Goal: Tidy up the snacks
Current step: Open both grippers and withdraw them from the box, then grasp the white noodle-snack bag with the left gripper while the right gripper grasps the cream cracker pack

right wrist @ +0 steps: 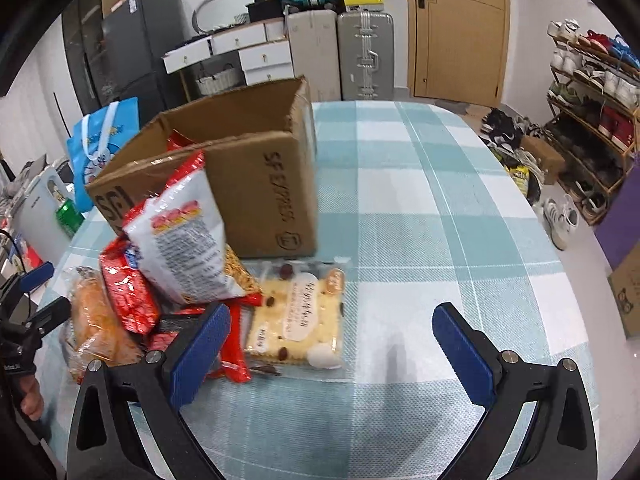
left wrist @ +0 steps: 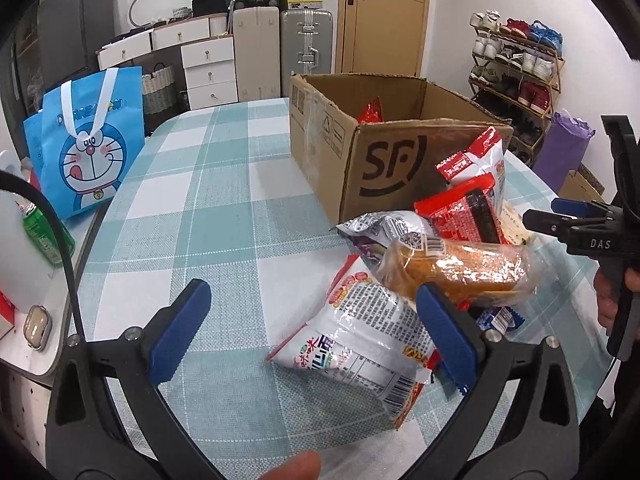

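An open cardboard SF box (left wrist: 384, 160) stands on the checked table, with a red packet (left wrist: 370, 112) inside; it also shows in the right wrist view (right wrist: 256, 184). A pile of snacks lies in front of it: a white noodle bag (left wrist: 364, 344), an orange bread pack (left wrist: 460, 272), red packets (left wrist: 460, 212), a red-and-white bag (right wrist: 184, 248) leaning on the box, and a clear cracker pack (right wrist: 300, 320). My left gripper (left wrist: 316, 332) is open, just above the table beside the white bag. My right gripper (right wrist: 332, 348) is open over the cracker pack's near edge.
A blue Doraemon bag (left wrist: 88, 148) and a green can (left wrist: 44, 236) stand off the table's left side. A shoe rack (right wrist: 592, 112) and purple mat (left wrist: 568, 148) are on the right. Drawers and suitcases (left wrist: 280, 48) line the far wall.
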`<state>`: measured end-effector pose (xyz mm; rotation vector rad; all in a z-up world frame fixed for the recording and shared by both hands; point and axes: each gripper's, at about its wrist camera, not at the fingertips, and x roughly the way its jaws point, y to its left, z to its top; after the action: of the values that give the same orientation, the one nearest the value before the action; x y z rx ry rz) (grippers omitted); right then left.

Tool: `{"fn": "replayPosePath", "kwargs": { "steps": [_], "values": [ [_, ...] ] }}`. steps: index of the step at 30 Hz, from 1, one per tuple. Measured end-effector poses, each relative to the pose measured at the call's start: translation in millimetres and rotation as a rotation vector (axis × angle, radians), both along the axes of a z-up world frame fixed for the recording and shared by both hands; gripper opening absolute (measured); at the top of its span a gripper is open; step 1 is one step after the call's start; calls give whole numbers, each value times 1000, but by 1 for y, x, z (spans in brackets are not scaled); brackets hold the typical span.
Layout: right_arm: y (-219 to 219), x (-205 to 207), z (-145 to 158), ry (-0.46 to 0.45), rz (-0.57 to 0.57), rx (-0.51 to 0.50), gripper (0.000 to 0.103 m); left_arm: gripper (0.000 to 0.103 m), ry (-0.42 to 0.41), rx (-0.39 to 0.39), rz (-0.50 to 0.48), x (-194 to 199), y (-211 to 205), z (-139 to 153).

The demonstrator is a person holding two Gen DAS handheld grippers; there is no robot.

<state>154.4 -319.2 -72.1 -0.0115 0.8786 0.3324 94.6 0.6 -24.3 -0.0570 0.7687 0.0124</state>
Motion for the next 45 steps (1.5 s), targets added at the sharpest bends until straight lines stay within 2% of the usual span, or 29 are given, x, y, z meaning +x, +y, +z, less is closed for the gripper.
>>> {"fn": "replayPosePath", "kwargs": {
  "steps": [9,23,30,35,40,45],
  "values": [
    [5,9,-18,49,60,-67,103,102,21,-15,-15,4,4,-4],
    [14,24,-37,82,76,-55,102,102,42,-32,-52,6,3,-8],
    [19,31,-38,89,117,-140,102,102,45,-25,-64,4,2,-7],
    [6,35,-42,103,137,-195,103,102,48,-31,-68,4,3,-7],
    [-6,41,-43,103,176,-181,102,102,51,-40,-72,4,4,-8],
    [-10,52,-46,120,187,-119,100,102,57,-56,-80,5,5,-10]
  ]
}}
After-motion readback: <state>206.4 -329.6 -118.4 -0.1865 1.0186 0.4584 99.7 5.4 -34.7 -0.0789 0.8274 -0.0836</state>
